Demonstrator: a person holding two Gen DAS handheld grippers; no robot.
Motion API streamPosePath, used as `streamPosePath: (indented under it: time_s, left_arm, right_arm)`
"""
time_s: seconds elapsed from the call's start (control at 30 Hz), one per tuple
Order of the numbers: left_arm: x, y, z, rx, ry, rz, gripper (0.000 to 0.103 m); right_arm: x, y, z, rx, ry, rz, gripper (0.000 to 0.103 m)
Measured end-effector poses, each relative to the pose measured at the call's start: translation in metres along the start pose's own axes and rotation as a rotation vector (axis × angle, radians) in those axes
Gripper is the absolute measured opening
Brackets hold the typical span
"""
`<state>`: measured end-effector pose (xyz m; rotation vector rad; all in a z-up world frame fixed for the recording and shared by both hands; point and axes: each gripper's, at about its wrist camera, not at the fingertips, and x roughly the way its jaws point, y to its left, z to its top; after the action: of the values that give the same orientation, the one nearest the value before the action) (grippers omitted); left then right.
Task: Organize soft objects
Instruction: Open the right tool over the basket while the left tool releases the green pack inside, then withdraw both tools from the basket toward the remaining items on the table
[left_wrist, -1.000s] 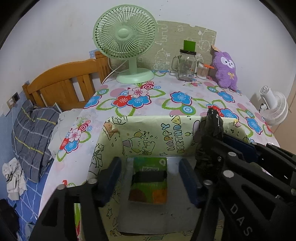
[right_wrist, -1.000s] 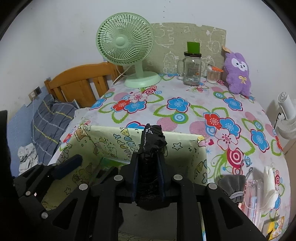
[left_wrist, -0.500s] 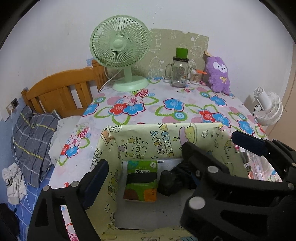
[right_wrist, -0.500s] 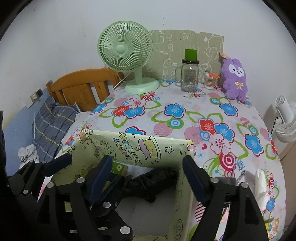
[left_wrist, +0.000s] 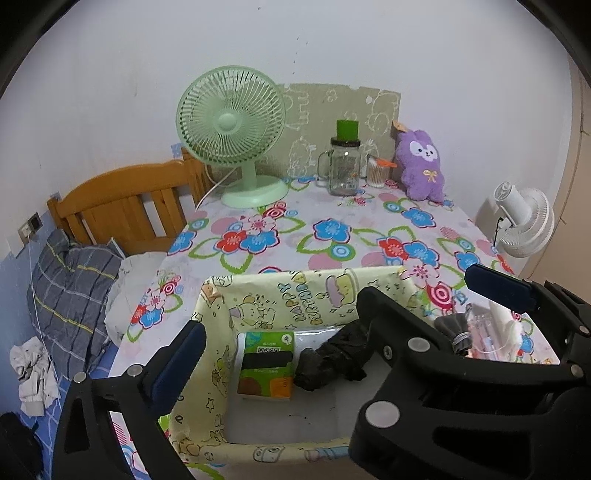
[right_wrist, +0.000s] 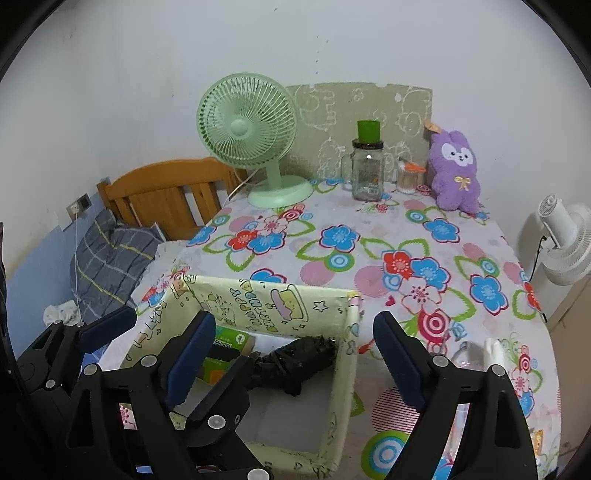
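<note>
On the flowered table, both hand-held grippers just released above the box.

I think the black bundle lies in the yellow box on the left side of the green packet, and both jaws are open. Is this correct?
Not quite. The black bundle lies in the yellow box to the right of the green packet, as the left wrist view shows. Both sets of jaws are open, nothing between them.

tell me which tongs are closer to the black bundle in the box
Right. The right tongs hang open just above the black bundle, which lies free on the box floor. The left tongs, also open, frame the green packet beside it.
</note>
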<state>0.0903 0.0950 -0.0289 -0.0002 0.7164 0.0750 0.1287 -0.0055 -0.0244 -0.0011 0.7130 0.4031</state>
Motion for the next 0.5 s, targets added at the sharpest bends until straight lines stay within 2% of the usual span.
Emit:
streamPosePath:
  time_s: [0.5]
  left_arm:
    - [-0.032,-0.029,0.006,0.014,-0.072,0.004,0.103]
  right_arm:
    - [-0.042,-0.022,0.001,0.024,-0.070,-0.022,0.095]
